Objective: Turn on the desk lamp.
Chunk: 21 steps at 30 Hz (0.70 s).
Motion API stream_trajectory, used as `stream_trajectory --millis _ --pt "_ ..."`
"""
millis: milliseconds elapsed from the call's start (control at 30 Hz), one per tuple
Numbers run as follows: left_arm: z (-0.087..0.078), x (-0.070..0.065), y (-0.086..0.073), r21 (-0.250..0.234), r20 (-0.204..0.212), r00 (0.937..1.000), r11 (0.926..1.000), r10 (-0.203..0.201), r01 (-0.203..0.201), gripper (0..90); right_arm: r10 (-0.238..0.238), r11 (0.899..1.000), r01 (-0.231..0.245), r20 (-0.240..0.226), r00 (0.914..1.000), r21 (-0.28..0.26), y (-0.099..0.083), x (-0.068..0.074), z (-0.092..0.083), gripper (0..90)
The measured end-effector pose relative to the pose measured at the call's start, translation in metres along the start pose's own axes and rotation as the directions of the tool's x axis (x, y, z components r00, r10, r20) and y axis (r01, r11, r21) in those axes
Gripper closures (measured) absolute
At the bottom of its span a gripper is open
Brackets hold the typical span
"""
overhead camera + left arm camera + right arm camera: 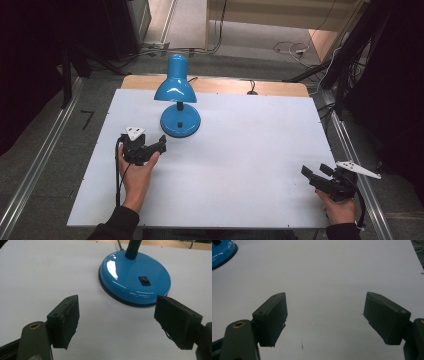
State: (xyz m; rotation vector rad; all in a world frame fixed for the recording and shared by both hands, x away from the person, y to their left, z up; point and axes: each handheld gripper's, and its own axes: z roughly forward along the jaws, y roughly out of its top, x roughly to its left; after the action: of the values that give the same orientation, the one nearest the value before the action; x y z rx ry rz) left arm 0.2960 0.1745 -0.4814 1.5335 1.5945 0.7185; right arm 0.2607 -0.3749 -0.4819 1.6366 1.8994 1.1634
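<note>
Blue desk lamp [177, 97] stood untouched on the desk [240, 160], left gripper [159, 145] released just near its base, right gripper [312, 176] released far right, so all work seemingly remained.

A white table [240, 165] carries a blue desk lamp [178, 102].

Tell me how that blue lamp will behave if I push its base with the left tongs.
The lamp probably slides rather than tips: its base is wide, flat and low on the smooth table. Its glossy, rounded edge may let the open left tongs slip off. The shade sits high on a bendy-looking neck, so it may wobble.
</note>
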Motion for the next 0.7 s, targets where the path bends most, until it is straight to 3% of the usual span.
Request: stream_trajectory --millis 700 --pt "0.017 -0.011 0.011 -0.001 0.01 0.9999 1.0 -0.004 0.004 23.8 -0.001 1.0 0.001 0.0 1.0 0.001 0.0 0.0 0.001 17.4"
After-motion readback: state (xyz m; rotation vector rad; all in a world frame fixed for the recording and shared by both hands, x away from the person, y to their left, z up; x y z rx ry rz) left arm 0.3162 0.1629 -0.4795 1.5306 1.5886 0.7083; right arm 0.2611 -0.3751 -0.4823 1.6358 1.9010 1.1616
